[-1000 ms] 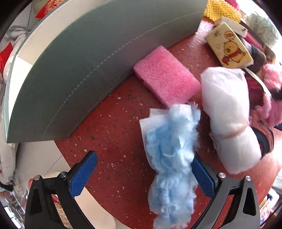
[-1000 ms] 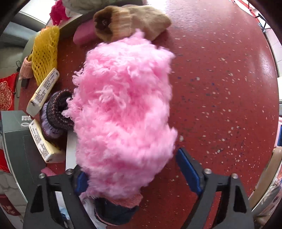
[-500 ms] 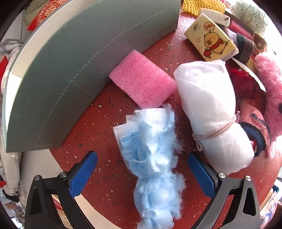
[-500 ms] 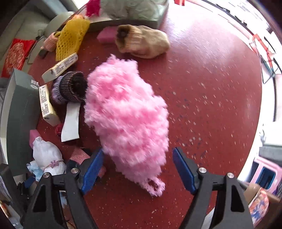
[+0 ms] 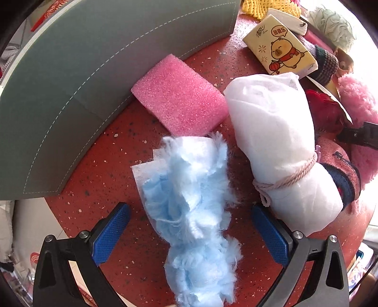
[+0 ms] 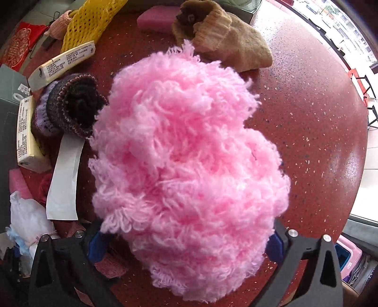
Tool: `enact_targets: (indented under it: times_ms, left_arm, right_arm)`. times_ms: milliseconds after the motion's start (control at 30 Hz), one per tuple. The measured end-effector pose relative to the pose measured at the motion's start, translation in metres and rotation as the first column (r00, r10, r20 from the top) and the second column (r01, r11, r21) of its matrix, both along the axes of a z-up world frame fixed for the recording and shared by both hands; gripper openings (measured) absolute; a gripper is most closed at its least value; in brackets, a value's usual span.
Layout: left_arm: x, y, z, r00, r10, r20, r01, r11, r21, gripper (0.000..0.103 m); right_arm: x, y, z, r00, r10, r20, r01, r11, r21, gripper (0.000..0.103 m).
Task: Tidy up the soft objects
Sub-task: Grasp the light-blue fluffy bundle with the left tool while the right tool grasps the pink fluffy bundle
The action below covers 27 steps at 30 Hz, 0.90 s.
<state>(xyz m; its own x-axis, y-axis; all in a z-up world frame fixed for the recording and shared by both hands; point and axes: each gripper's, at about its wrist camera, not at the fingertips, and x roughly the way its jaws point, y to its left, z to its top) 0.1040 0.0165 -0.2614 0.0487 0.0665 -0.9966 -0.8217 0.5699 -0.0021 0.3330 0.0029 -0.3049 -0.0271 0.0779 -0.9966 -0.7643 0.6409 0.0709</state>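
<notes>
A light blue fluffy piece (image 5: 186, 179) lies on the red speckled table (image 5: 104, 151). My left gripper (image 5: 189, 210) points down over it, open, one blue pad on either side and neither touching. A pink foam sponge (image 5: 179, 101) and a white bundle tied with cord (image 5: 276, 141) lie just beyond. In the right wrist view a big pink fluffy piece (image 6: 184, 153) fills the space between the jaws of my right gripper (image 6: 186, 236). Those jaws are opening and stand very wide. The fluff hides most of both pads, and no squeeze shows.
A grey stitched box (image 5: 82, 59) stands along the left. Around the pink fluff lie a tan knit sock (image 6: 226, 40), a dark knit hat (image 6: 73, 106), yellow mesh (image 6: 92, 21), tissue packs (image 6: 61, 63) and a white paper strip (image 6: 65, 174). Bare tabletop (image 6: 307, 106) stretches right.
My left gripper has shifted so the blue fluff sits centred between its pads. My right gripper rolled, came down close over the pink fluff, and its jaws spread wider.
</notes>
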Motion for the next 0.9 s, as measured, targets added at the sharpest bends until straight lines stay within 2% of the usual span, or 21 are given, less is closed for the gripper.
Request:
enact_targets:
  times_ms: [133, 233, 300, 400, 600, 667, 733, 767, 800, 833, 867, 900]
  left_arm:
    - [-0.025, -0.005, 0.001, 1.0, 0.005, 0.011, -0.005, 1.0, 0.005, 0.103]
    - [-0.023, -0.008, 0.001, 1.0, 0.006, 0.011, -0.006, 1.0, 0.006, 0.103]
    - [-0.05, -0.003, 0.005, 1.0, 0.005, 0.015, -0.005, 1.0, 0.007, 0.103]
    - [-0.06, -0.001, 0.002, 1.0, 0.004, 0.02, -0.004, 1.0, 0.013, 0.103]
    - [-0.067, 0.006, 0.007, 1.0, 0.009, 0.006, -0.009, 1.0, -0.006, 0.103]
    - [-0.065, 0.009, 0.005, 1.0, 0.015, -0.006, -0.015, 1.0, -0.021, 0.103]
    - [-0.064, 0.011, 0.004, 0.999, 0.026, -0.019, -0.026, 0.999, -0.037, 0.102]
    - [-0.063, 0.013, 0.004, 0.999, 0.031, -0.026, -0.032, 0.998, -0.046, 0.096]
    - [-0.062, 0.014, 0.004, 0.999, 0.031, -0.035, -0.033, 0.998, -0.054, 0.093]
    - [-0.061, 0.014, 0.005, 0.999, 0.03, -0.034, -0.032, 0.998, -0.062, 0.083]
    - [-0.06, 0.014, 0.007, 0.999, 0.023, -0.032, -0.025, 0.998, -0.065, 0.069]
    - [-0.058, 0.012, 0.01, 1.0, 0.009, -0.029, -0.01, 0.998, -0.061, 0.06]
  right_arm:
    - [0.003, 0.012, -0.006, 1.0, 0.001, -0.015, -0.001, 1.0, -0.02, 0.103]
    - [0.006, 0.02, -0.011, 1.0, 0.001, -0.021, -0.002, 1.0, -0.03, 0.103]
    - [0.014, 0.031, -0.002, 1.0, 0.003, -0.019, -0.004, 0.999, -0.032, 0.103]
    - [0.015, 0.037, -0.005, 1.0, 0.005, -0.017, -0.005, 1.0, -0.029, 0.103]
    - [0.015, 0.024, 0.002, 1.0, 0.006, -0.027, -0.007, 0.999, -0.039, 0.103]
    - [0.011, 0.013, 0.01, 1.0, 0.006, -0.029, -0.007, 0.999, -0.037, 0.1]
    - [0.009, 0.012, 0.017, 1.0, 0.01, -0.016, -0.01, 1.0, -0.013, 0.082]
    - [0.007, 0.011, 0.022, 1.0, 0.02, -0.009, -0.02, 1.0, 0.0, 0.075]
    - [0.006, 0.011, 0.025, 1.0, 0.027, -0.008, -0.027, 1.0, 0.006, 0.061]
    - [0.006, 0.011, 0.027, 0.999, 0.033, -0.009, -0.033, 0.999, 0.009, 0.05]
    - [0.006, 0.009, 0.028, 0.999, 0.034, -0.01, -0.034, 0.999, 0.002, 0.046]
    - [0.006, 0.006, 0.029, 1.0, 0.028, -0.01, -0.028, 1.0, -0.005, 0.042]
